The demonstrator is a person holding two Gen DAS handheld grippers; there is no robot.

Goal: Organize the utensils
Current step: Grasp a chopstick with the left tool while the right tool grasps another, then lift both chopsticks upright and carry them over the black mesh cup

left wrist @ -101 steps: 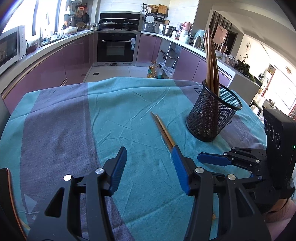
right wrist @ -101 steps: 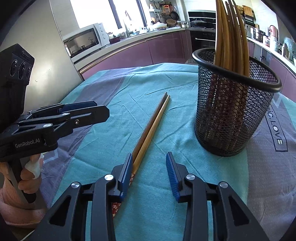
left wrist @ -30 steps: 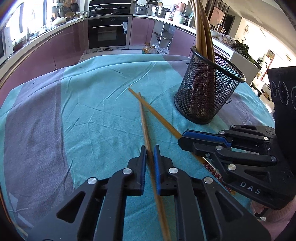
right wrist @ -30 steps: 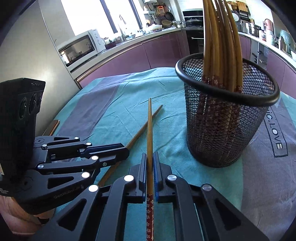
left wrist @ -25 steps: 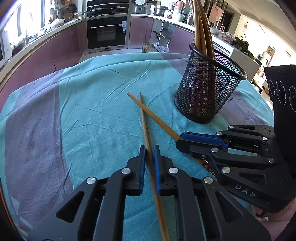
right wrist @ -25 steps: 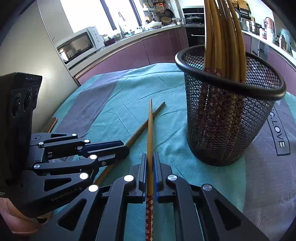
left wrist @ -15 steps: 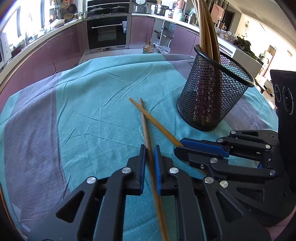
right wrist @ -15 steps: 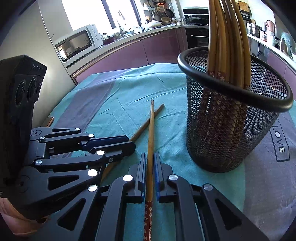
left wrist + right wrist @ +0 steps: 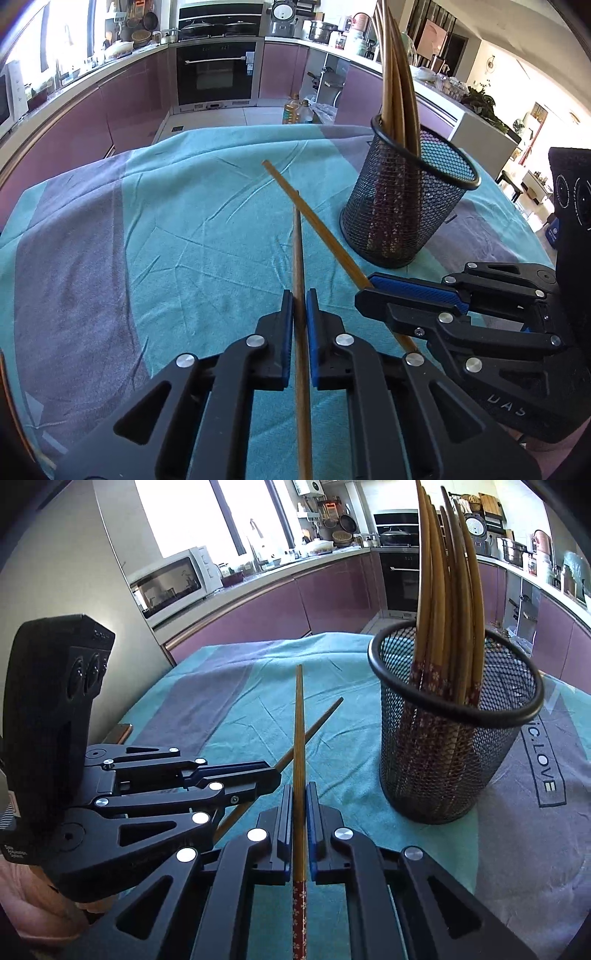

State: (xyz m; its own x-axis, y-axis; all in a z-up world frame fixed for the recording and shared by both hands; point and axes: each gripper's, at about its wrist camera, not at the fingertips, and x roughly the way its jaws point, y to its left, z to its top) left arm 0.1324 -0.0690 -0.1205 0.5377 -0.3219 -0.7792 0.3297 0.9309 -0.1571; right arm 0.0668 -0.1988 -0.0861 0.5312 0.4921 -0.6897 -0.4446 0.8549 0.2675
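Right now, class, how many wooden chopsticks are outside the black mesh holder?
2: one wooden chopstick clamped in the left gripper, the other chopstick in the right gripper.

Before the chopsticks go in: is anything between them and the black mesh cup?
Nothing visible stands between. Each wooden chopstick is held above bare teal cloth, beside the black mesh cup. Inside, standing chopsticks fill one side; the rest looks free.

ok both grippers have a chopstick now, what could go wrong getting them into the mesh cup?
1. The two held chopsticks cross: the left gripper chopstick overlaps the right gripper chopstick, so lifting either could snag.
2. The mesh cup already holds a bundle of chopsticks sticking up; a new one could knock them or tip the cup.
3. Thin sticks in narrow pads may pivot.
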